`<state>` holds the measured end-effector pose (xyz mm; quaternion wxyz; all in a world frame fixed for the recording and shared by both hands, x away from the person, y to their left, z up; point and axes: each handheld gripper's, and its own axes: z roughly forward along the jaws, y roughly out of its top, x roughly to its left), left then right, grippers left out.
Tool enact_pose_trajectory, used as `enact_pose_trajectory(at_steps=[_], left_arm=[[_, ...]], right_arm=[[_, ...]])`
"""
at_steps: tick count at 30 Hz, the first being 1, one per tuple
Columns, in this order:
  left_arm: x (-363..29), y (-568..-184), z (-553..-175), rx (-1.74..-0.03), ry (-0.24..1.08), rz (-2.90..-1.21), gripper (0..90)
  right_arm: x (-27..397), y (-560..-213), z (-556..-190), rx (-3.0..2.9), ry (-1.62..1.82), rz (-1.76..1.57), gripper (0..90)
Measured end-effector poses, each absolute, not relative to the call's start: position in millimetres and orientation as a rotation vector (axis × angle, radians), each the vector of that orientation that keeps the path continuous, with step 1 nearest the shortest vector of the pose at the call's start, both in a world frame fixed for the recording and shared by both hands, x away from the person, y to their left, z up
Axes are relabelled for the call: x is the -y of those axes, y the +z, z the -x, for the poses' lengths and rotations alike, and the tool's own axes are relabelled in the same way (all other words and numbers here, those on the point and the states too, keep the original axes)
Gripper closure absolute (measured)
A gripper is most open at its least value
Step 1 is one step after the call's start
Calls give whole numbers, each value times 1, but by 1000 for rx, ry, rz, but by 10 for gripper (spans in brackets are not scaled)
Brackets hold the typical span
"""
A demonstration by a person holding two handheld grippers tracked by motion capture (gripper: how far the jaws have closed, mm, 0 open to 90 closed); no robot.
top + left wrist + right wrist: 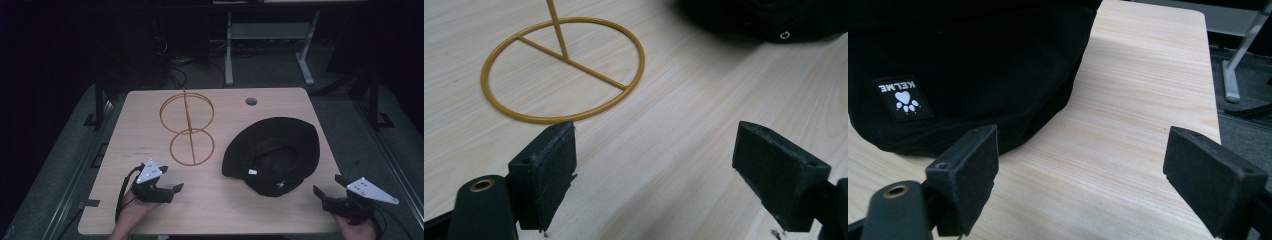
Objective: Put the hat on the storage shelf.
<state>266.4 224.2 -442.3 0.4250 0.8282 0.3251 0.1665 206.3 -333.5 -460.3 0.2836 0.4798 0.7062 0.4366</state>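
Here black hat point(272, 152) lies on desk point(220, 210) just left of right tool point(330, 187); wire stand point(187, 127) ahead of left tool point(170, 180); both low, jaws wide, empty

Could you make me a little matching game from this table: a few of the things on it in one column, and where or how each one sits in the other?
Things:
1. black fabric bucket hat
2. golden wire stand with two rings
3. left gripper
4. right gripper

Places or states:
A. near right corner, fingers open, empty
B. upside down, right of middle
C. upright, left of the hat
D. near left edge, fingers open, empty

Pairs: 1-B, 2-C, 3-D, 4-A
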Motion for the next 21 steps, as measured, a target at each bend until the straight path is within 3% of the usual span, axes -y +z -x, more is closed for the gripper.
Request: enact_pose_trajectory(at_steps=[21], left_arm=[[-193, -430, -256, -662, 336, -2093, 181]], right_arm=[[331, -459, -203, -1886, 1172, -1285, 140]])
